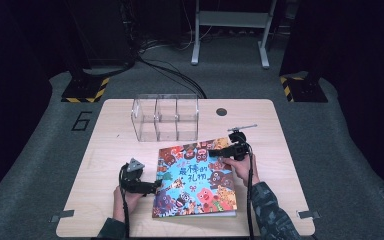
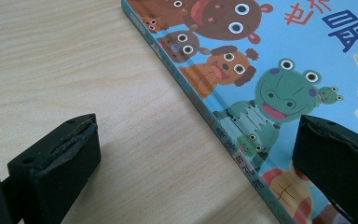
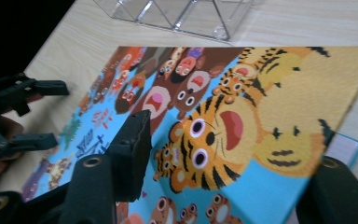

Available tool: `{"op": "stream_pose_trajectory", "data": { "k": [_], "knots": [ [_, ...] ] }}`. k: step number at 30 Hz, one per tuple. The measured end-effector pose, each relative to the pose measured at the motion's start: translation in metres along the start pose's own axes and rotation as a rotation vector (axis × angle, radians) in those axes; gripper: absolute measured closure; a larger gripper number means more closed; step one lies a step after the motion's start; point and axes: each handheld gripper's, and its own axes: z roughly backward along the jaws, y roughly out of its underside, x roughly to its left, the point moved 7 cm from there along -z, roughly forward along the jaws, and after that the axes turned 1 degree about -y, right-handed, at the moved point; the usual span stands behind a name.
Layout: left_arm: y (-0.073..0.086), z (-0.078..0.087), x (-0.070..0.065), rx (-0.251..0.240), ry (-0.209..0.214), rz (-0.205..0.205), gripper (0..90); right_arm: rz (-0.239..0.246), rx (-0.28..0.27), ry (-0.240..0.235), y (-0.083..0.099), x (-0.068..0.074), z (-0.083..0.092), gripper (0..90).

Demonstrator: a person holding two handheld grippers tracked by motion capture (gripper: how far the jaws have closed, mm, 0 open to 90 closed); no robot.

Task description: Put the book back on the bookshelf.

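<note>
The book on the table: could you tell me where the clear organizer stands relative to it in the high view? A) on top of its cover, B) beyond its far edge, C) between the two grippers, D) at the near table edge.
B: the clear organizer stands on the table beyond the far edge of the book, apart from it.
</note>
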Motion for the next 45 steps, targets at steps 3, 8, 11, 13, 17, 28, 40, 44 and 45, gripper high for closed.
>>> {"op": "stream_pose_trajectory", "data": {
  "k": [3, 8, 11, 13, 17, 28, 40, 44, 45],
  "knots": [
    [0.000, 0.000, 0.000, 0.001, 0.008, 0.001, 0.7, -0.008, -0.015, -0.060, -0.001, 0.004, -0.004, 37.5],
    [0.000, 0.001, 0.001, 0.001, 0.011, 0.006, 0.7, 0.037, -0.023, -0.034, -0.003, 0.010, -0.003, 45.9],
    [0.000, 0.001, 0.001, 0.007, 0.018, 0.006, 0.8, 0.069, -0.031, -0.028, -0.006, 0.013, -0.001, 46.5],
    [0.000, 0.001, 0.001, 0.002, 0.020, 0.004, 0.8, 0.075, -0.028, -0.023, -0.006, 0.014, 0.000, 46.5],
    [-0.001, 0.000, 0.001, -0.001, 0.023, -0.006, 0.8, 0.084, -0.037, -0.022, -0.006, 0.015, 0.000, 47.4],
    [-0.002, -0.001, 0.003, 0.013, 0.033, -0.027, 0.3, 0.130, -0.077, 0.009, -0.008, 0.017, 0.005, 50.3],
    [-0.003, -0.001, 0.003, 0.026, 0.058, -0.033, 0.0, 0.164, -0.081, 0.016, -0.008, 0.022, 0.006, 52.2],
    [-0.003, -0.001, 0.002, 0.031, 0.070, -0.023, 0.0, 0.183, -0.089, 0.025, -0.009, 0.025, 0.006, 52.9],
    [-0.004, -0.001, 0.002, 0.025, 0.071, -0.023, 0.0, 0.187, -0.093, 0.031, -0.009, 0.025, 0.006, 52.9]
  ]
}}
